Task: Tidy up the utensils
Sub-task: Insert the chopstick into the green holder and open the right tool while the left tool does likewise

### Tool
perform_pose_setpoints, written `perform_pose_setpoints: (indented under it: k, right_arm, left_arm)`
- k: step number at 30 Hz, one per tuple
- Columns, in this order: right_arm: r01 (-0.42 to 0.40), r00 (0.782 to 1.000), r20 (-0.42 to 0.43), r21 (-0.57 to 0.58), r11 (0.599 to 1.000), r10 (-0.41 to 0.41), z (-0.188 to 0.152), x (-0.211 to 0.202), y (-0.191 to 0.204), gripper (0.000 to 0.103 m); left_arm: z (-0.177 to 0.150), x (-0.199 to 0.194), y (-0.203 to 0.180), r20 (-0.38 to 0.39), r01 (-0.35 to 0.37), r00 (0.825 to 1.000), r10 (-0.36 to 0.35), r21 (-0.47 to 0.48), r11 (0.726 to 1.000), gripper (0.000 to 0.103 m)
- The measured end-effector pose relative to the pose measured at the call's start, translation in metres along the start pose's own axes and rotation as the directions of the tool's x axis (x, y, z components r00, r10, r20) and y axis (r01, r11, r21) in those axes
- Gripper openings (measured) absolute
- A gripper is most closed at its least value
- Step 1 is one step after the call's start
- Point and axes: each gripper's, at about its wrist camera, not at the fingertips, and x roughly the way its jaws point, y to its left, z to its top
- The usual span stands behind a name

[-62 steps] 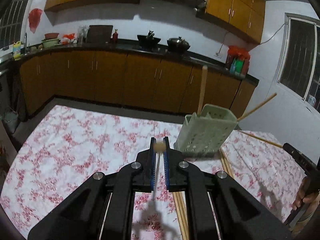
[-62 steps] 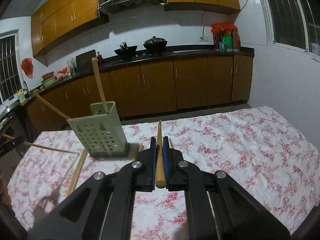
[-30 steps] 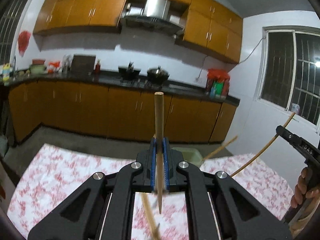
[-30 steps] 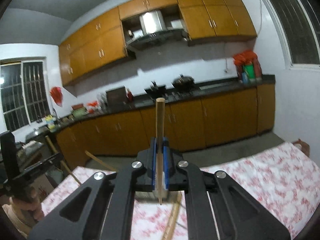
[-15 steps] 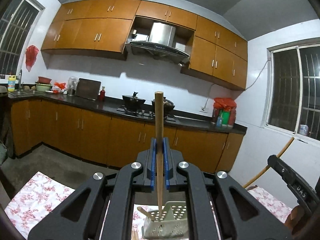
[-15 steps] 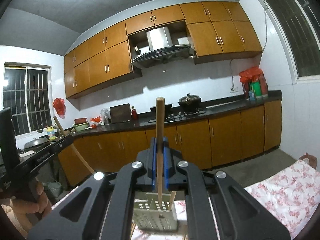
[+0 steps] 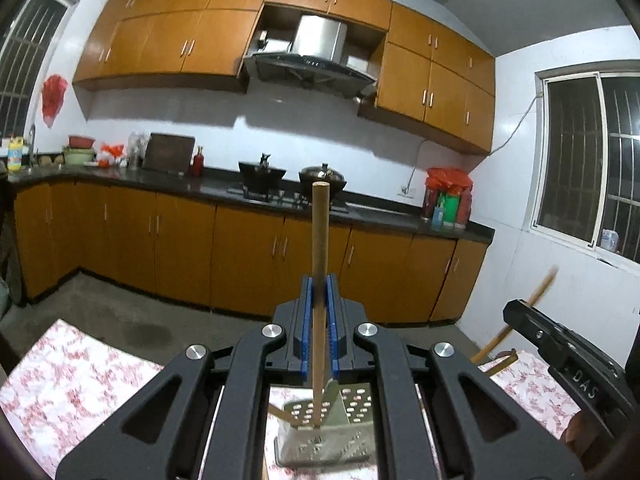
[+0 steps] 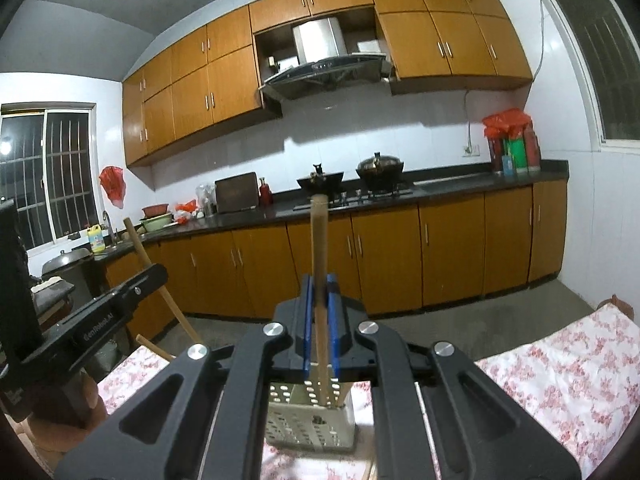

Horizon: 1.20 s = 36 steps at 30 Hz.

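Each gripper, left [image 7: 319, 312] and right [image 8: 319, 312], clenched an upright chopstick [image 7: 320, 264], the perforated holder [image 7: 328, 436] directly beneath both tips.

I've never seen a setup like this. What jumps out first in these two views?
In each view a black gripper with blue pads pinches one wooden chopstick upright: the left gripper holds the left chopstick, the right gripper the right chopstick. Both chopstick tips point down into a pale perforated holder on the red-flowered tablecloth. Behind runs a kitchen of orange-brown cabinets under a steel range hood.
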Motion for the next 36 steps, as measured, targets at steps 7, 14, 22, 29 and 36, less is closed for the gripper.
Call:
perform_pose_setpoints:
  k: [7,14,22,29,36]
  right_arm:
    - [0.03,0.999,0.024,0.01,0.999,-0.03,0.006,-0.027,-0.01,0.035]
    - [0.141,0.989,-0.053,0.038,0.989,-0.139,-0.006,-0.057,-0.045,0.038]
    - [0.177,0.887,-0.441,0.044,0.983,-0.14,-0.104,-0.03,-0.075,0.027]
    - [0.08,0.782,-0.623,0.085,0.993,-0.01,-0.191,-0.02,-0.053,0.012]
    - [0.066,0.743,-0.67,0.074,0.995,0.001,-0.214,-0.011,-0.037,0.01]
  left_arm:
    - [0.009,-0.018,0.01,0.012,-0.022,1.0,0.023,-0.02,1.0,0.039]
    - [0.01,-0.06,0.026,0.012,-0.043,0.999,0.044,-0.033,0.999,0.041]
    - [-0.049,-0.076,0.054,-0.16,-0.137,0.978,0.134,-0.01,0.99,0.041]
    - [-0.135,-0.057,0.068,-0.438,-0.145,0.889,0.133,0.007,0.989,0.034]
    - [-0.184,-0.051,0.061,-0.564,-0.12,0.819,0.109,0.017,0.993,0.031]
